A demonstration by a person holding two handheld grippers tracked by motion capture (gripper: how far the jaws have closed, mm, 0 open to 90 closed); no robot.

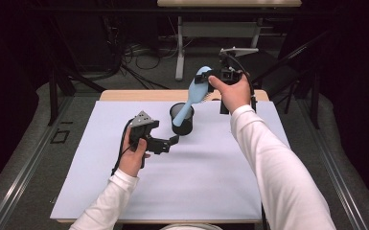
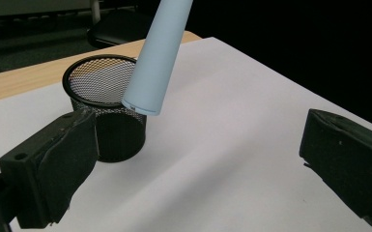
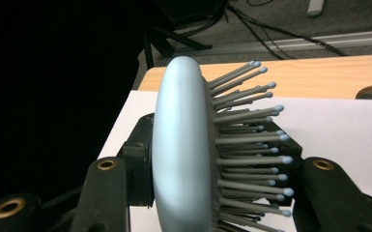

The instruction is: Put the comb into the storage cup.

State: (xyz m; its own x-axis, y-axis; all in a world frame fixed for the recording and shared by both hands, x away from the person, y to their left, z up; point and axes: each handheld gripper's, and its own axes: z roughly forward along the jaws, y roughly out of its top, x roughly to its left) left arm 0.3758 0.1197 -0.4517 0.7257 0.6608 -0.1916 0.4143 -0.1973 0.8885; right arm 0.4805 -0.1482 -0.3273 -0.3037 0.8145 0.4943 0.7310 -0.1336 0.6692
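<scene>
The brush [image 1: 196,88] is pale blue, with an oval head, grey bristles and a round handle. It hangs tilted above the counter [image 1: 211,172], handle end at the rim of the black mesh cup [image 1: 182,119]. The right claw [image 1: 210,79] is clenched on its head. The left claw [image 1: 170,142] is released, with one pad just beside the cup.
</scene>
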